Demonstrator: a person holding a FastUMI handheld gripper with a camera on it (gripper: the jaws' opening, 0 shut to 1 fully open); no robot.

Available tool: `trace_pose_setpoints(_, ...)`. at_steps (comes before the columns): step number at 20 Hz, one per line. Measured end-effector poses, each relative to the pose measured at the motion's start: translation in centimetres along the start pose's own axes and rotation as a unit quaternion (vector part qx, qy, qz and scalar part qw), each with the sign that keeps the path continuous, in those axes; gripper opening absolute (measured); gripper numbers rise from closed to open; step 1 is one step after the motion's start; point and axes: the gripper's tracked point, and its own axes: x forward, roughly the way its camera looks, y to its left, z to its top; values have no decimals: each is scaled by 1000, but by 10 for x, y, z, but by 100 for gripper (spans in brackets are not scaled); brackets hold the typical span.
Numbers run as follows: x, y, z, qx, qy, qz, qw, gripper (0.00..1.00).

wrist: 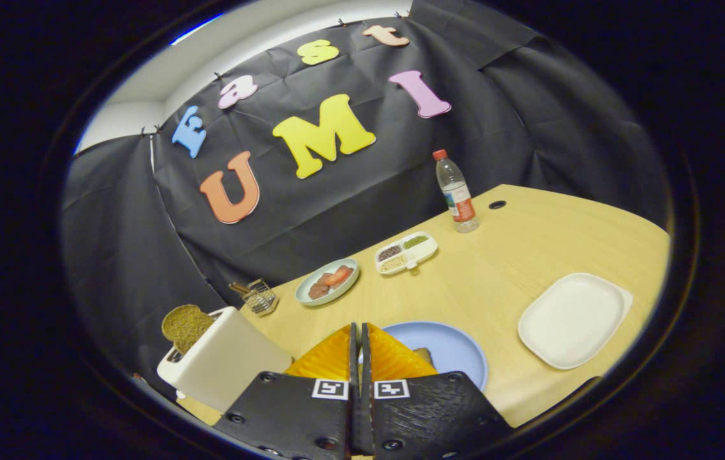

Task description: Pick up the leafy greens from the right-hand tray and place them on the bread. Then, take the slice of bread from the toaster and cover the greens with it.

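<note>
Leafy greens are what I look for first, and I cannot make them out for certain: the white tray (574, 319) on the right of the table (496, 268) lies bare, with nothing green on it. That suggests to me the greens are already off it. Just beyond my fingertips sits the blue plate (448, 348), and a brown corner at its near side, half hidden behind my right finger, may be the bread (426, 355) with whatever lies on it; the view there is too blocked for me to say if greens rest on top.

My tongs (359, 332) are pressed together, the two orange fingers (327, 358) meeting edge to edge with nothing between them.

The slice of bread (184, 326) stands up out of the white toaster (225, 361), to the left of my fingers and close by, untouched. So I judge the first half likely done and the second half wholly left: I must reach for that slice, lift it out and lay it on the plate.

Farther off stand a green dish (327, 282) with reddish pieces, a small divided tray (405, 252) and a water bottle (457, 191).
</note>
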Motion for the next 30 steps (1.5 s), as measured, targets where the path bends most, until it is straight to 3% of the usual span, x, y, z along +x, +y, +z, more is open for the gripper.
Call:
trace_pose_setpoints(3, 4, -23, -10, 2, 18, -20, 1000, 1)
trace_pose_setpoints(6, 2, -39, -18, 2, 33, -32, 999, 9)
trace_pose_setpoints(18, -25, -53, -7, -50, 18, -52, 997, 62)
trace_pose_setpoints(22, -52, -30, 27, -97, -38, -50, 993, 90)
trace_pose_setpoints(24, -66, -12, 45, -124, -67, -51, 989, 95)
trace_pose_setpoints(30, -97, 80, 76, -180, -130, -20, 975, 96)
